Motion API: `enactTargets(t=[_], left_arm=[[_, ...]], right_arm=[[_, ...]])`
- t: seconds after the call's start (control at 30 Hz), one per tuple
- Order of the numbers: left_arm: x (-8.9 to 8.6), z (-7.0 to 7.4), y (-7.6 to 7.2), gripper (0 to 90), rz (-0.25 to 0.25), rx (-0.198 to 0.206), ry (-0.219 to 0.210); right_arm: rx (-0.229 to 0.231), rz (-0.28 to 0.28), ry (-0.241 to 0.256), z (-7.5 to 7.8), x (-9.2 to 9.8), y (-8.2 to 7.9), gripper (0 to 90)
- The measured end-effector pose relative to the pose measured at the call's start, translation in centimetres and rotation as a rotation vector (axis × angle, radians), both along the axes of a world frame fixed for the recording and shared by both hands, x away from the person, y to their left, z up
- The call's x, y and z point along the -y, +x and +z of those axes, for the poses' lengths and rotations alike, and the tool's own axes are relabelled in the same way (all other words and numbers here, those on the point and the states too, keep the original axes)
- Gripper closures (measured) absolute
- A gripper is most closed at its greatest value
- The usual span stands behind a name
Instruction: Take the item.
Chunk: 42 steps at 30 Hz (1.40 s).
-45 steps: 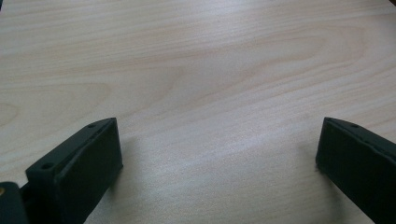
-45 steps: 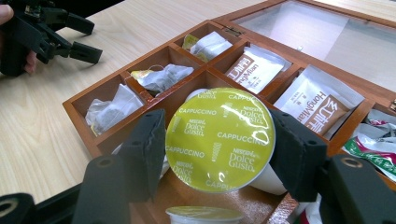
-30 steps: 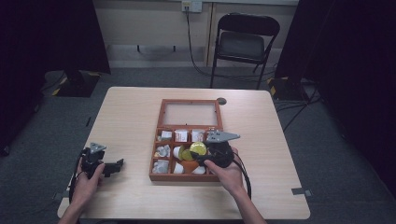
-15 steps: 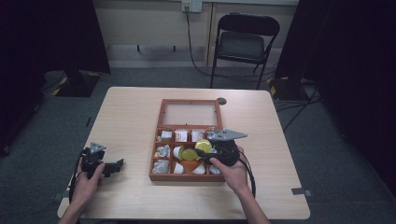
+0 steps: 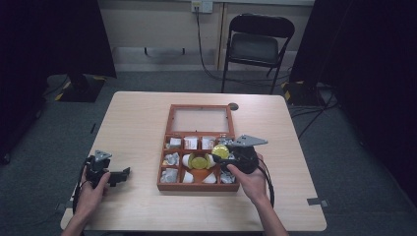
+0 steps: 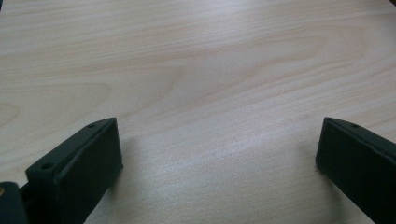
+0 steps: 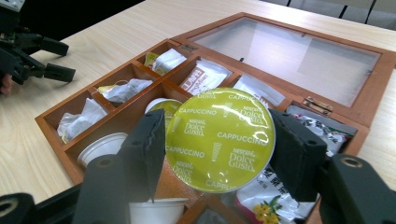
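The right tongs [image 7: 219, 144] have lifted a Dolce Gusto Cappuccino capsule [image 7: 219, 140] slightly toward twelve o'clock; left tongs [image 6: 219, 154] gape wide over the tabletop [image 6: 210, 70].

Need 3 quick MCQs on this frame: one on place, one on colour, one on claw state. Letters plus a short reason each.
1. Where is the left claw?
A. over the box
B. low over bare table, left of the box
C. on the chair

2. What colour is the foil lid of the capsule in the right claw?
A. yellow-green
B. red
C. blue

3. How does the left claw stand?
A. shut on a sachet
B. shut on nothing
C. open, nothing between the jaws

Key: 1 B, the high view puts it on the table left of the box. 2 A, the right gripper view shows a yellow-green lid printed Cappuccino. 3 C, the left gripper view shows the jaws wide apart with bare wood between them.
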State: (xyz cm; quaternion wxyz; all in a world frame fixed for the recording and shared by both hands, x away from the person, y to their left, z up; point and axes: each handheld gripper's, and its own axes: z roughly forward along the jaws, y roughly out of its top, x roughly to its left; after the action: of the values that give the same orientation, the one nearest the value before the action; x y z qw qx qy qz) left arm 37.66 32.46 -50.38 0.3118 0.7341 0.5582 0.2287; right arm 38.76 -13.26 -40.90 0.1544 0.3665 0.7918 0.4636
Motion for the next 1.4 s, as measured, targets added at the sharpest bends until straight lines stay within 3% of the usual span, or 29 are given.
enactTargets(t=[0.73, 1.4], left_arm=[[0.0, 0.0, 0.0, 0.0, 0.0, 0.0, 0.0], [0.0, 0.0, 0.0, 0.0, 0.0, 0.0, 0.0]], right_arm=[[0.022, -0.074, 0.018, 0.5, 2.4, 0.1, 39.9], [-0.002, -0.148, 0.023, -0.5, 5.0, 0.8, 39.9]])
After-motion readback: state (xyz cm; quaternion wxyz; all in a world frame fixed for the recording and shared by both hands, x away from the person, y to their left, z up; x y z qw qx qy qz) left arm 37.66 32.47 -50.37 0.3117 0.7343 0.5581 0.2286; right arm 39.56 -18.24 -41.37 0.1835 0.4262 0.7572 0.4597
